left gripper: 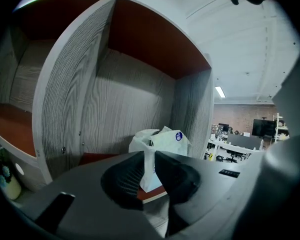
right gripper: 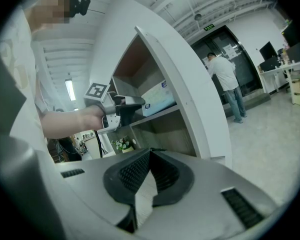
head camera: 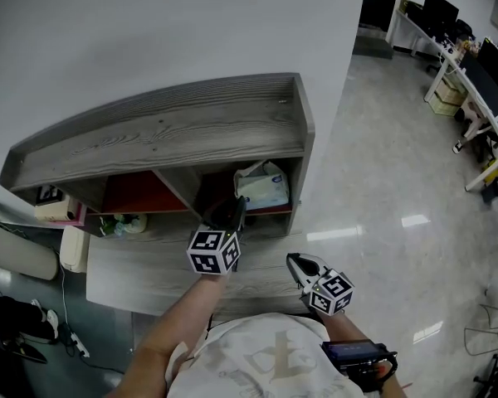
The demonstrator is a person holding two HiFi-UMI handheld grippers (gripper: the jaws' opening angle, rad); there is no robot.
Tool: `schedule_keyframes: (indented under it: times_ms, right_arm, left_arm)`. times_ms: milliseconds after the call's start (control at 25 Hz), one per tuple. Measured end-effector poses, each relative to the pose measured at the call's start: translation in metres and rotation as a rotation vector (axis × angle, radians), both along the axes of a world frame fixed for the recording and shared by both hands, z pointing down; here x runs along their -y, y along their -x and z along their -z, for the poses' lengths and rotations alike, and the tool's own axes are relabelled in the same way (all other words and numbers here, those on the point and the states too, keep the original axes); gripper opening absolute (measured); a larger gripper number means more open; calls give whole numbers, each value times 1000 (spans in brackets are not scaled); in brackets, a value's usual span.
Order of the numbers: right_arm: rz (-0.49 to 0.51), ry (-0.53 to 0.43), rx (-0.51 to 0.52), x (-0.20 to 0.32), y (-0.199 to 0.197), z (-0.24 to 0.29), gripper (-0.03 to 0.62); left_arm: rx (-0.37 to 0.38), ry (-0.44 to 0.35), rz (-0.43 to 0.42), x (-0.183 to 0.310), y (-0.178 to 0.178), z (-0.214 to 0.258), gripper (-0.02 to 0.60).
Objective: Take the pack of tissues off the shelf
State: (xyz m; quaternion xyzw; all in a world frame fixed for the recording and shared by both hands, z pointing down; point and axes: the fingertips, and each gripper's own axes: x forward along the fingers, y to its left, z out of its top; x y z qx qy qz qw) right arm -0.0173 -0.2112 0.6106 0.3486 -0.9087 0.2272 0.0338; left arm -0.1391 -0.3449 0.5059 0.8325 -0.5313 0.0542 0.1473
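Note:
The pack of tissues point(head camera: 263, 186), white and in a soft wrapper, lies in the right-hand compartment of the grey wooden shelf point(head camera: 174, 127). My left gripper point(head camera: 235, 210) reaches into that compartment from the front. In the left gripper view its jaws point(left gripper: 149, 154) are pinched on a white fold at the near edge of the pack point(left gripper: 165, 138). The right gripper view shows the left gripper point(right gripper: 135, 103) at the end of the pack point(right gripper: 156, 98). My right gripper point(head camera: 295, 260) hangs back near my body. Its jaws point(right gripper: 150, 152) meet at the tips and hold nothing.
A small pot of flowers point(head camera: 126, 223) stands in a lower left compartment. A marked box point(head camera: 55, 201) and a cream cushion point(head camera: 21, 257) lie left of the shelf. Shiny floor point(head camera: 382, 189) runs right to desks with monitors point(head camera: 473, 69). A person point(right gripper: 225, 81) stands by a far door.

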Motion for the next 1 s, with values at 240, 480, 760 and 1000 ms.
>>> schedule_keyframes:
  times_ms: [240,480,760,1000]
  right_arm:
    - [9,4,-2,3,1,-2,5]
    - [18,3,-5,4,3,-3,5]
    - [31,5,-12,3,5,-3,5]
    - [52,-10,-15,9,14,-1,5]
  left_arm:
    - [-10,-15,15,0,4,1,43]
    - [-19,-28,32,-2,11,3,35]
    - [-45,-41,36,-10,14,7,32]
    - [-55,-57,39,-9,23,14,32]
